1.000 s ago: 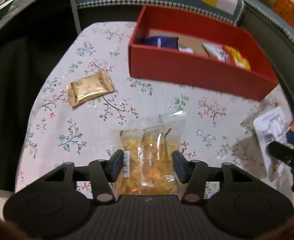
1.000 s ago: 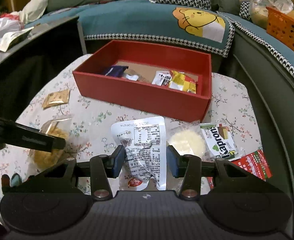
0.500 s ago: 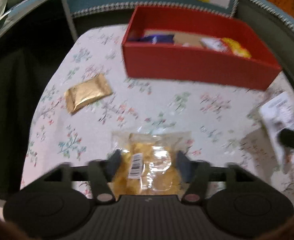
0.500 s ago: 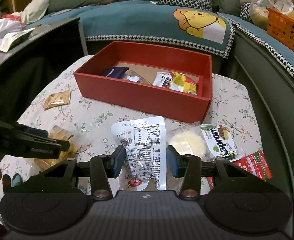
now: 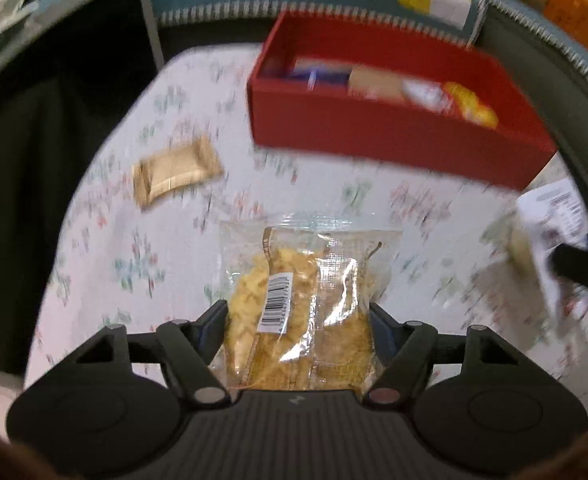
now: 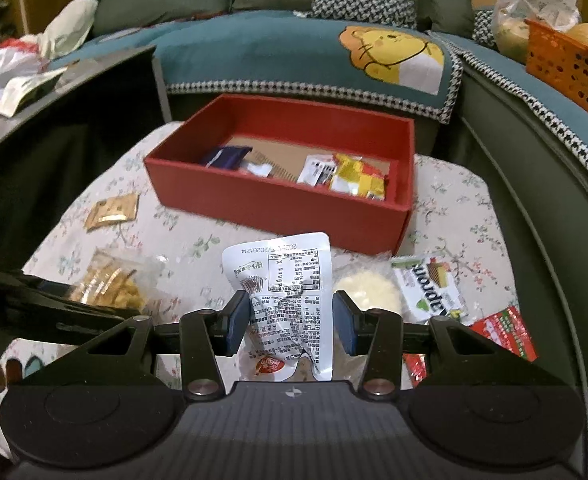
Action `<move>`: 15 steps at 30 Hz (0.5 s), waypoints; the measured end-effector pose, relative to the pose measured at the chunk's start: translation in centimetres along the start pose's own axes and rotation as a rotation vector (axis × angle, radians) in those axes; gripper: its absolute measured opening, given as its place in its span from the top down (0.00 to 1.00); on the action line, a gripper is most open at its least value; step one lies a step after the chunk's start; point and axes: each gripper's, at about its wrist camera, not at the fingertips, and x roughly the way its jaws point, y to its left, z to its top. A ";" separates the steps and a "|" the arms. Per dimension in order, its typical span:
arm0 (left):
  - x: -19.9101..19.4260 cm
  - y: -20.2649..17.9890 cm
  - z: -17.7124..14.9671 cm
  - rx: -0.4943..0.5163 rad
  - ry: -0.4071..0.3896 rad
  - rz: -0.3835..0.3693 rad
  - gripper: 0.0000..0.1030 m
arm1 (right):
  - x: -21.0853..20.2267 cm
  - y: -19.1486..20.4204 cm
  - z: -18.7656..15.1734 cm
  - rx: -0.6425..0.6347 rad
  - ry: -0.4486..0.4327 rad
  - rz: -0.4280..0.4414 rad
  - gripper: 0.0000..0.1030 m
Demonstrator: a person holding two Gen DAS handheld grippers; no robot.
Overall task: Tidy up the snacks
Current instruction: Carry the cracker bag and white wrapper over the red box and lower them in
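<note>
Snack bags sit pinched in both grippers, left [image 5: 298, 320] and right [image 6: 290, 320], fingers closed, red box [image 6: 282, 208] beyond bare cloth

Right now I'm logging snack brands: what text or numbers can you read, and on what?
"Kapron", upside down: green-and-white pack.
Date code, upside down, roughly "2026": top of white pouch between the right hand-held gripper fingers; its table print is too small.
Barcode on clear bag: digits blurred.
Red packet: print too small.
</note>
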 end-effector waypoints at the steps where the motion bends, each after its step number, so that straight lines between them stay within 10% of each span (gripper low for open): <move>1: -0.4 -0.3 0.4 0.005 -0.021 -0.002 0.27 | -0.1 -0.1 0.2 0.005 -0.008 -0.002 0.49; 15: 0.4 -4.1 8.1 0.093 -0.208 0.082 0.27 | 2.3 -1.4 5.5 0.018 -0.133 -0.101 0.49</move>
